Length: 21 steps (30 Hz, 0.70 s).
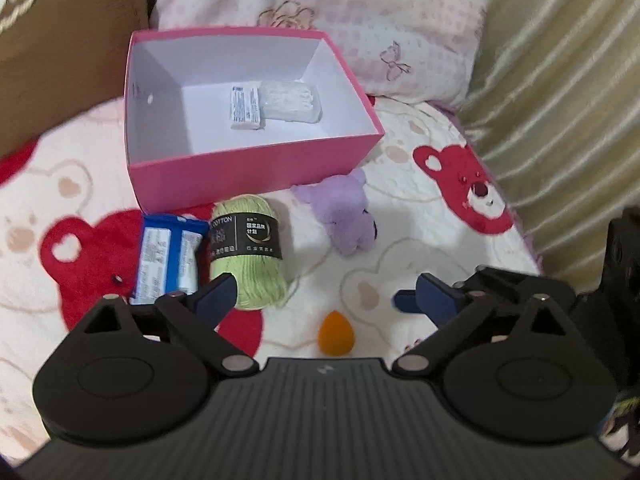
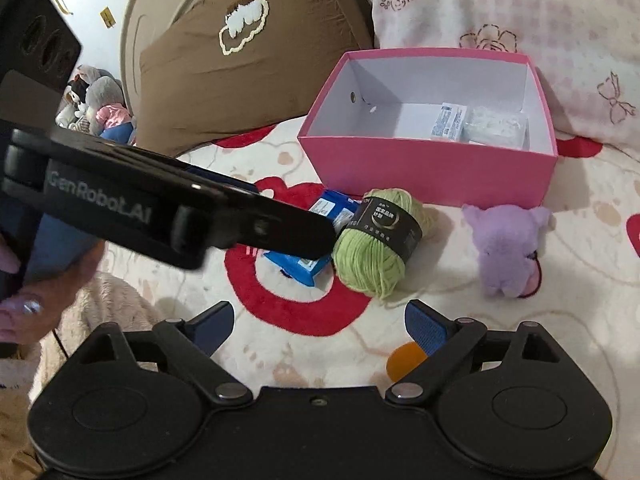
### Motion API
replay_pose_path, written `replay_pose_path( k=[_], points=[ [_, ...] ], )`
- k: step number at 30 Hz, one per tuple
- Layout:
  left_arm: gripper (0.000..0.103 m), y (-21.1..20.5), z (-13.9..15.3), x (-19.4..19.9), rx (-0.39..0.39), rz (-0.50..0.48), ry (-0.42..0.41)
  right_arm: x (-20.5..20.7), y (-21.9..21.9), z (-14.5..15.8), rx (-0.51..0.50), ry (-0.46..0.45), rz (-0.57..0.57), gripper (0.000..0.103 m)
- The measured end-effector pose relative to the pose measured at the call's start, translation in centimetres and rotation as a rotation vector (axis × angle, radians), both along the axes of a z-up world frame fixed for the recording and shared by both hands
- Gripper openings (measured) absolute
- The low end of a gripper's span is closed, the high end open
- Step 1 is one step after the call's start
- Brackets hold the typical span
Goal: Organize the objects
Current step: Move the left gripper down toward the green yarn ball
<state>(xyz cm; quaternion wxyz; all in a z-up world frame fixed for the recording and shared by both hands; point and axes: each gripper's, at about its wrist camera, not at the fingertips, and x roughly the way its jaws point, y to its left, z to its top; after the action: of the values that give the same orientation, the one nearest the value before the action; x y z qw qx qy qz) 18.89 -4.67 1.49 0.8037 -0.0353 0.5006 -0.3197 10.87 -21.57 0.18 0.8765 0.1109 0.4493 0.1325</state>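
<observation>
A pink box [image 1: 248, 176] [image 2: 432, 172] stands open on the bear-print blanket; a white packet [image 1: 246, 106] and a clear packet [image 1: 290, 102] lie inside. In front of it lie a blue packet [image 1: 168, 256] [image 2: 304, 264], a green yarn ball [image 1: 250, 252] [image 2: 380, 240] and a purple plush [image 1: 344, 216] [image 2: 508, 248]. An orange egg-shaped sponge [image 1: 334, 332] [image 2: 404, 360] lies nearest. My left gripper [image 1: 316, 294] hangs open above the sponge, nothing between its fingers. My right gripper [image 2: 320, 312] is open too, its right finger partly covering the sponge.
A brown cushion [image 2: 240, 60] leans behind the box on the left, a pink floral pillow [image 1: 360, 20] behind it. Beige striped fabric [image 1: 560, 100] borders the blanket on the right. Soft toys [image 2: 96, 108] sit far left. A person's hand [image 2: 24, 312] holds the left tool.
</observation>
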Motion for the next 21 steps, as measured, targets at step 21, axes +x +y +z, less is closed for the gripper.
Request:
replay_pose_path(
  k=[21],
  points=[
    [0.099, 3.3, -7.3, 3.6, -0.017, 0.151, 0.027, 6.2, 3.0, -4.9, -0.093, 0.043, 0.121, 0.096]
  ],
)
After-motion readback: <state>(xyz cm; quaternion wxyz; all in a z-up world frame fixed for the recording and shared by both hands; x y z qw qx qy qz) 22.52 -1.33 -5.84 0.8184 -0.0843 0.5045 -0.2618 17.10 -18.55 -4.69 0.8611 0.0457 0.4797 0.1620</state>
